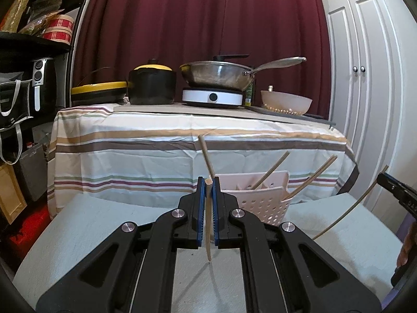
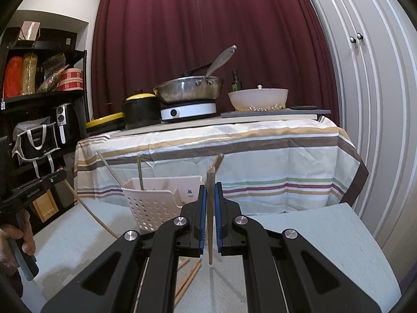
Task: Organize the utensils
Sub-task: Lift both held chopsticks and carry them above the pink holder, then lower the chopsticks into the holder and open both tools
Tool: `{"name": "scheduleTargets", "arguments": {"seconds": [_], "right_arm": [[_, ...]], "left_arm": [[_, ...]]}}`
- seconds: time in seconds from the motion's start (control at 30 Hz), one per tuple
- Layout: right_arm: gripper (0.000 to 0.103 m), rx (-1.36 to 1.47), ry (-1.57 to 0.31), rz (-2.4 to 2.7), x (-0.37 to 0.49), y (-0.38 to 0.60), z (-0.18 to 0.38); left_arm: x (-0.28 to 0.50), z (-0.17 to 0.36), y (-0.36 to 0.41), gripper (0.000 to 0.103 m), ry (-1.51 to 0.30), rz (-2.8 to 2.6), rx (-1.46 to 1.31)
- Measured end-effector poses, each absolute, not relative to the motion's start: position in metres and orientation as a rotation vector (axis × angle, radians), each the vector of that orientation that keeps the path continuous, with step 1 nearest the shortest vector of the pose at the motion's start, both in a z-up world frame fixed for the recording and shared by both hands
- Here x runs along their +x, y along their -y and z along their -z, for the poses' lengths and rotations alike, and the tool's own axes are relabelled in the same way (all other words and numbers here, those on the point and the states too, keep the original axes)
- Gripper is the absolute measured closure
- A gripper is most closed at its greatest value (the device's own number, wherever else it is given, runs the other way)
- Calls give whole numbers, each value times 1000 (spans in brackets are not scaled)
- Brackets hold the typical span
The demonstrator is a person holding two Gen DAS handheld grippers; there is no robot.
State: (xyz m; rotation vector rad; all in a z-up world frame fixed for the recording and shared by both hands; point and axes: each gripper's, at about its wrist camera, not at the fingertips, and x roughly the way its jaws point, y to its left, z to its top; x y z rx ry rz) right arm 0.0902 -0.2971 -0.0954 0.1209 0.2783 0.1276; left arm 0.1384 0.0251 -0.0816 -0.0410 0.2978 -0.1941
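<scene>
My left gripper is shut on a wooden chopstick that stands nearly upright between the blue pads, its tip above the pale table. Just beyond it stands a white perforated basket with several chopsticks leaning out. My right gripper is shut the same way on another chopstick. The basket lies ahead and to its left. Each gripper shows in the other's view with its stick: the right gripper at the far right, the left gripper at the far left, held by a hand.
Loose chopsticks lie on the table under the right gripper. Behind stands a striped-cloth table with a black pot, a pan on a cooker and a bowl. Black shelves are left, white cupboard doors right.
</scene>
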Motion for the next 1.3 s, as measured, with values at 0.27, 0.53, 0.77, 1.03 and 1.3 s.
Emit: {"name": "scheduleTargets", "arguments": {"seconds": [0.27,0.53,0.77,1.03,1.3], "right_arm": [[96,146,-224,-188,96,293,64],[96,139,-133,-236,105,284,27],[96,147,-82,-243,131,279,7],[96,159,-73,-231,172,276,7],[96,153,-158,-227,215,269,38]], "left_arm": [[141,35,-26,97,-245,252,-81],[146,-16,-18,97,-144,282,-76],[162,-36,-8,97,-92,287,-72],[198,-21,1,97,-145,292,-75],[223,11,7,97,-229,308,-61]]}}
